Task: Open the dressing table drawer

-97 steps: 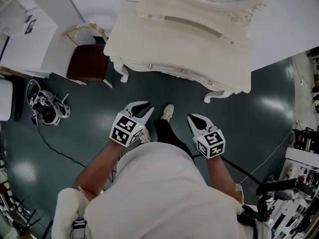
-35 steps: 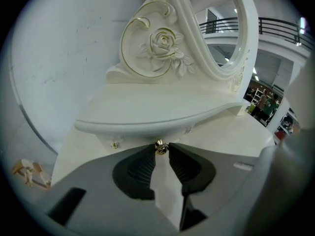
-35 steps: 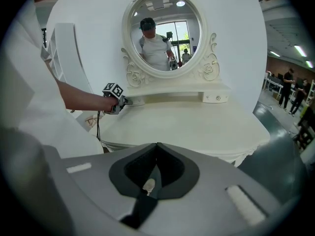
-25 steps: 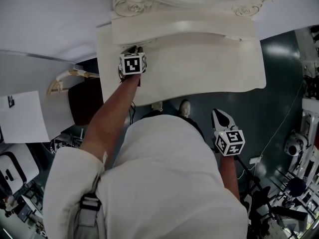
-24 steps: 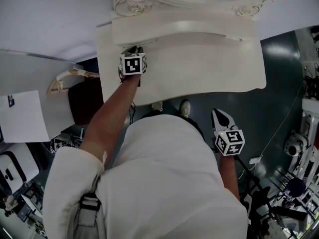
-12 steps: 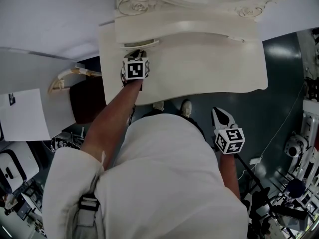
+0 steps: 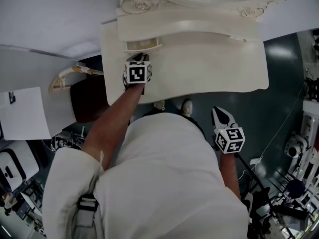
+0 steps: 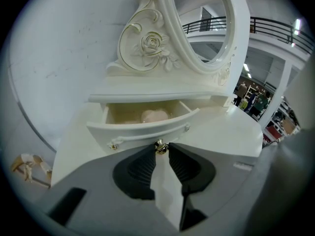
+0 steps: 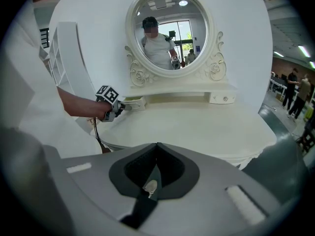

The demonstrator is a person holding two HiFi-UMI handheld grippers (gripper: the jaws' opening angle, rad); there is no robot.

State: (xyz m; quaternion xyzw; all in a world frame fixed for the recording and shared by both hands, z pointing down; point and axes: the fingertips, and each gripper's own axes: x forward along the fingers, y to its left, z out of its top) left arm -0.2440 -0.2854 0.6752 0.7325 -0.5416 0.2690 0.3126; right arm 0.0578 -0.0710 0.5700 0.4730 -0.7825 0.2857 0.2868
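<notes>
The cream dressing table (image 7: 209,68) has a small left drawer (image 7: 142,45) under the mirror, pulled partly out. In the left gripper view the drawer (image 8: 142,128) is open, with a pale pink thing (image 8: 154,116) lying inside. My left gripper (image 8: 160,150) is shut on the drawer's small gold knob (image 8: 159,144); in the head view it (image 7: 141,58) reaches over the tabletop to the drawer front. My right gripper (image 7: 221,116) hangs shut beside the person's right hip, off the table's front edge, holding nothing. Its jaws (image 9: 157,154) meet in the right gripper view.
A round mirror (image 9: 170,31) in a carved frame rises behind the drawers. A second small drawer (image 9: 224,99) sits shut at the right. A stool with a dark red seat (image 7: 87,99) stands left of the table. Cables and equipment lie on the dark floor (image 7: 284,103).
The left gripper has drawn back toward the person with the knob, and the left drawer has slid further out. The right gripper has stayed where it was.
</notes>
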